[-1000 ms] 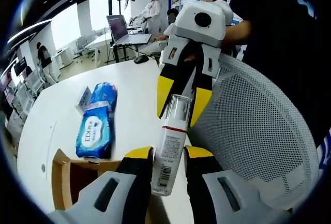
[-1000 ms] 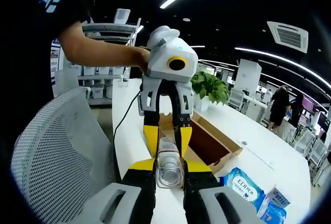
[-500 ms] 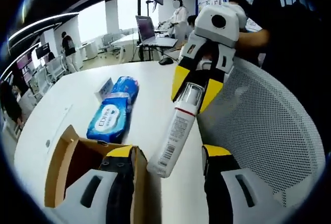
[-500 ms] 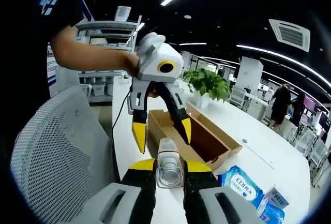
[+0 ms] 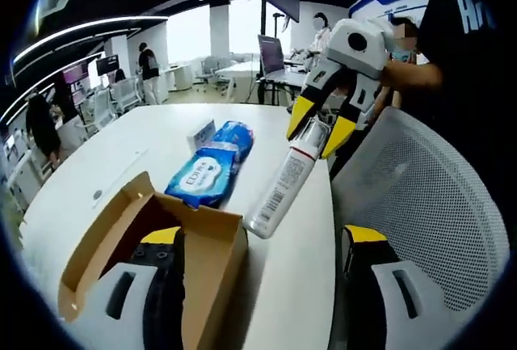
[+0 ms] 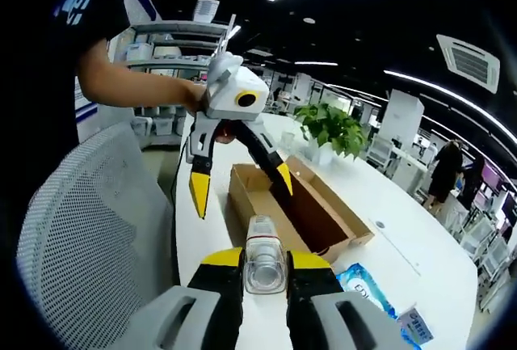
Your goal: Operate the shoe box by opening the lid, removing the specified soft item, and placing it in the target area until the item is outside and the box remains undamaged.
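One gripper has the load now: the right gripper (image 6: 265,263) is clamped on the cap end of the bottle (image 5: 287,180), w/ the rest of the bottle hanging out in the air over the table (image 5: 121,144). Left gripper (image 6: 240,188) is spread wide w/ nothing between its jaws, near the shoe box (image 5: 145,241) and apart from the bottle.

The box sits open on the table, lid flaps out, looks undamaged. Blue wipes pack (image 5: 208,174) lies on the table just beside the box's far end, w/ a smaller packet (image 5: 199,134) beyond it.

Judgement: item is out, so what's left is setting it down in the target area (where exactly that is, can't tell from these views).

To do it well:
- Keep the right grip firm; it holds one end only, so the free end may swing.
- Lower w/ the bottle near level, free end touching first, clear of the wipes and box wall.
- Release only once it rests on the table, else it could roll toward the mesh chair (image 5: 420,196) at the edge.
- Keep the left gripper off the box flaps.
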A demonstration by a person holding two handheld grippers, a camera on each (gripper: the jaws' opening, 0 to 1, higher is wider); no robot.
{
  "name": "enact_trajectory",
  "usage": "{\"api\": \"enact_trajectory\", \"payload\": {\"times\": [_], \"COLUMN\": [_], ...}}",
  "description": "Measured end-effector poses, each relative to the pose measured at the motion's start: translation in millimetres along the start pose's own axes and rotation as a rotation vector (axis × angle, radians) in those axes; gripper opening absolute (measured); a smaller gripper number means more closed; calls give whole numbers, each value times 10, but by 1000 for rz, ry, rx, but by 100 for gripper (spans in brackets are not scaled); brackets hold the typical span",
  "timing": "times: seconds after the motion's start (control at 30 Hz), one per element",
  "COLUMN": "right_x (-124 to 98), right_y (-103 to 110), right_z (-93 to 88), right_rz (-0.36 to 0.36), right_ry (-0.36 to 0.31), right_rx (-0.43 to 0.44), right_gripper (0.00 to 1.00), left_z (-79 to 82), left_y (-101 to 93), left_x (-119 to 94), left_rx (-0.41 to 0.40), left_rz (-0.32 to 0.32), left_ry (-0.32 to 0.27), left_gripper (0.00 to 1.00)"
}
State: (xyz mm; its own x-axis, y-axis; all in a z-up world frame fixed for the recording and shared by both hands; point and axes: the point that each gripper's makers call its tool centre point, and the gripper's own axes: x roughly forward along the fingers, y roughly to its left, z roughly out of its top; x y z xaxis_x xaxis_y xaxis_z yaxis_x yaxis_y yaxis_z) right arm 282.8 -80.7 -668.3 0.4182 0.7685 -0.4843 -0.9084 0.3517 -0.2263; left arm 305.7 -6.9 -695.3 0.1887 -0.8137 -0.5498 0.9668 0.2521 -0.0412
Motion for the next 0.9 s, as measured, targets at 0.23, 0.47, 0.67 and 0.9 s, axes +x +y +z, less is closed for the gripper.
{"api": "enact_trajectory", "payload": {"times": [0.23,0.47,0.67,0.9], "right_x": [-46,-89,-139,-179], "right_y": [-218,-444,-669,-1013], "right_z": [-28,-85,-157,-204], "right_rz": [32,67,83,78], "right_ry": [64,135,197,267], "right_rx": [-85,-171,-234,-279], "right_gripper": [15,15,15,15], "left_z": [-3,-100,-173,-285], "left_y": [83,135,90,48], "left_x": [-135,-251,-346,-480], "left_rx": [-69,-126,-151,-167], "left_rz": [87,153,194,240], "left_ry": [-69,-82,-88,-75], "left_gripper": [95,100,100,100]}}
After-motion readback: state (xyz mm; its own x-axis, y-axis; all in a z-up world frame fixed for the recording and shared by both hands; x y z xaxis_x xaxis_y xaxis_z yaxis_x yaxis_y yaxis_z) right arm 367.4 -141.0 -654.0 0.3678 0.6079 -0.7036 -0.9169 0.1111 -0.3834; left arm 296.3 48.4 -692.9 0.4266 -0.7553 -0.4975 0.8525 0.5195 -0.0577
